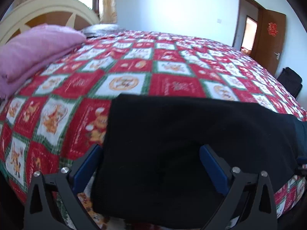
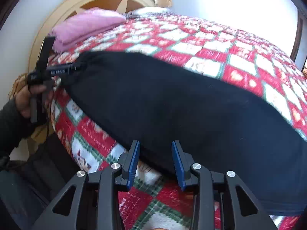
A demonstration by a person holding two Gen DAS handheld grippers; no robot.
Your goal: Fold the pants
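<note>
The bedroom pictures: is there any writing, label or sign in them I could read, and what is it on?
Red sign on the brown door: a red paper ornament, possibly a character, too blurred to read.
Red squares of the bedspread: pale lines that look like lettering, too blurred to read.
Left gripper, on a finger: small pale marks, too small to read.
Black pants and pink folded blanket: no text visible.
</note>
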